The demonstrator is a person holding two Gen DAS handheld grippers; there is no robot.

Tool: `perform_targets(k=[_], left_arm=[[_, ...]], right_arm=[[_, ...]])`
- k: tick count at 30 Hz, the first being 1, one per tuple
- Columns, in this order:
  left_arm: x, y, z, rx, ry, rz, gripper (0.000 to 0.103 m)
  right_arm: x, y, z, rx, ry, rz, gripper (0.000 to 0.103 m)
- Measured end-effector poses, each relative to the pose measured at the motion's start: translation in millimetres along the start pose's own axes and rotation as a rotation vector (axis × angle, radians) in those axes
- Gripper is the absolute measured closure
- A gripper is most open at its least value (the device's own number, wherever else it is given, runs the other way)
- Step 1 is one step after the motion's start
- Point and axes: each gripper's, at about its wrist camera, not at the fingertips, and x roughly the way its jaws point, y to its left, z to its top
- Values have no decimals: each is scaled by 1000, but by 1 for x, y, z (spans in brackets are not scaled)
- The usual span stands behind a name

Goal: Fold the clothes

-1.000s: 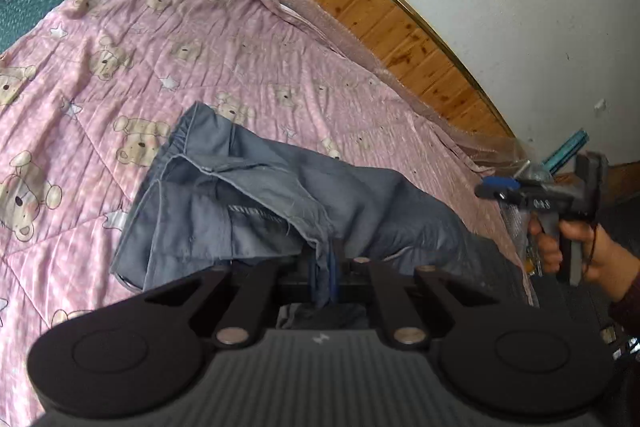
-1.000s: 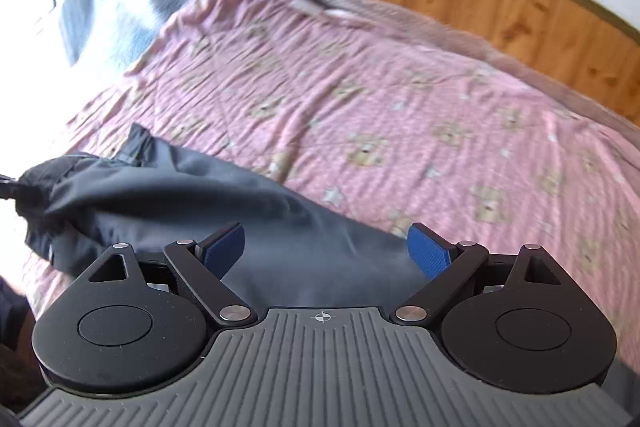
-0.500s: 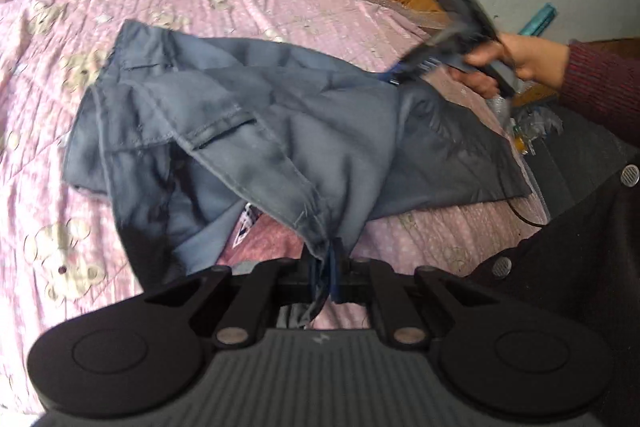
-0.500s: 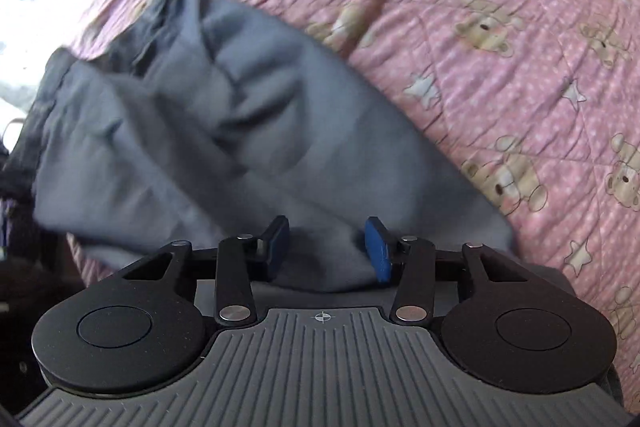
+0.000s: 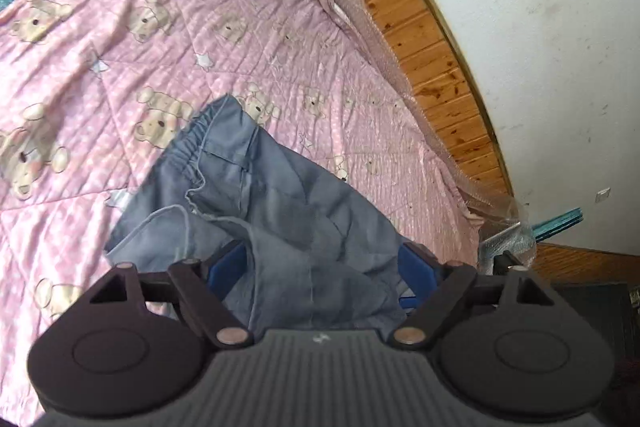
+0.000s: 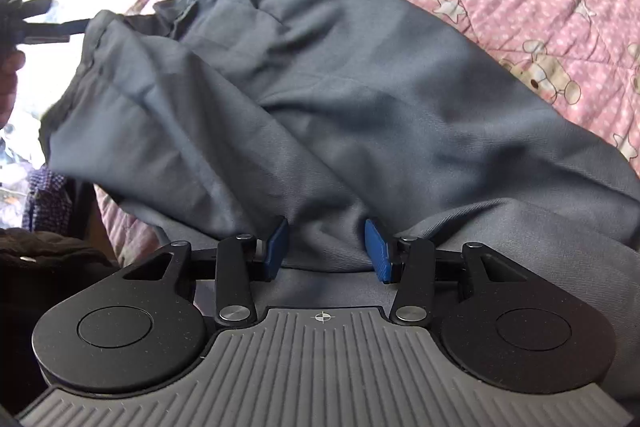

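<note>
- The left gripper (image 5: 324,267) has its blue pads spread wide, with a loose hump of the grey trousers (image 5: 280,211) rising between them; nothing is pinched.
- The right gripper (image 6: 326,247) stands part open, its jaws either side of a cloth ridge but not pressed on it, as far as I can judge.
- The trousers lie crumpled on the pink bear quilt (image 5: 120,39), elastic waistband (image 5: 196,143) toward the far left, the legs bunched near the bed's near edge.
- Risk: closing on a hump would likely catch several layers, so a lift drags the whole heap instead of one edge.
- Risk: cloth near the edge could slide off the bed if tugged nearward.
- Risk: the quilt is soft and wrinkled, so low pads might nip it along with the trousers.
- Around: a wooden headboard (image 5: 436,75) and clear plastic wrap (image 5: 372,27) line the right side, well apart from the trousers; neither blocks the work.
</note>
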Motion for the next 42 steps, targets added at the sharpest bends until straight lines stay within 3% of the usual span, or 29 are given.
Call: perform_targets(k=[3, 6, 7, 8, 12, 14, 15, 18, 22, 25, 28, 31, 33, 35, 37, 38, 39, 41, 42], left_arm=[[26, -14, 2, 76, 76, 53, 26], [4, -37, 7, 164, -25, 15, 65], [-6, -46, 8, 193, -67, -2, 87], [-15, -54, 10, 222, -110, -20, 95], [-53, -86, 17, 339, -280, -90, 98], [-69, -102, 21, 421, -361, -110, 99], [-62, -105, 27, 450, -361, -66, 98], [-3, -57, 57, 297, -225, 122, 98], [25, -26, 80, 226, -164, 163, 98], [23, -31, 100, 223, -222, 149, 99], [27, -38, 132, 189, -296, 148, 99], [52, -37, 166, 169, -301, 238, 99], [73, -17, 179, 137, -222, 321, 96], [84, 0, 181, 106, -150, 365, 88], [79, 3, 172, 136, -119, 337, 78], [72, -2, 164, 185, -118, 329, 63], [65, -8, 155, 248, -117, 342, 55], [61, -26, 138, 422, -119, 432, 29], [63, -34, 132, 511, -106, 469, 24]], right_arm=[[3, 0, 1, -7, 1, -3, 54], [3, 0, 2, -10, -10, -11, 51], [2, -1, 2, -5, -19, -12, 50], [1, -2, 1, 1, -28, -14, 50], [-15, -9, 1, 56, -104, -4, 50], [-28, -18, 2, 113, -161, 7, 45], [-30, -24, 2, 143, -176, 9, 40], [-31, -40, 4, 219, -197, -2, 39], [-34, -49, 10, 213, -172, -60, 39], [-54, -61, 8, 225, -222, -112, 39], [-77, -86, -1, 314, -310, -175, 35], [-89, -114, -16, 425, -356, -253, 33], [-89, -127, -26, 480, -354, -296, 33], [-87, -135, -34, 486, -338, -316, 33], [-85, -136, -40, 453, -321, -332, 33], [-85, -135, -42, 418, -313, -338, 33], [-85, -133, -43, 378, -300, -345, 32], [-84, -130, -42, 272, -259, -370, 29], [-82, -129, -40, 220, -240, -384, 27]])
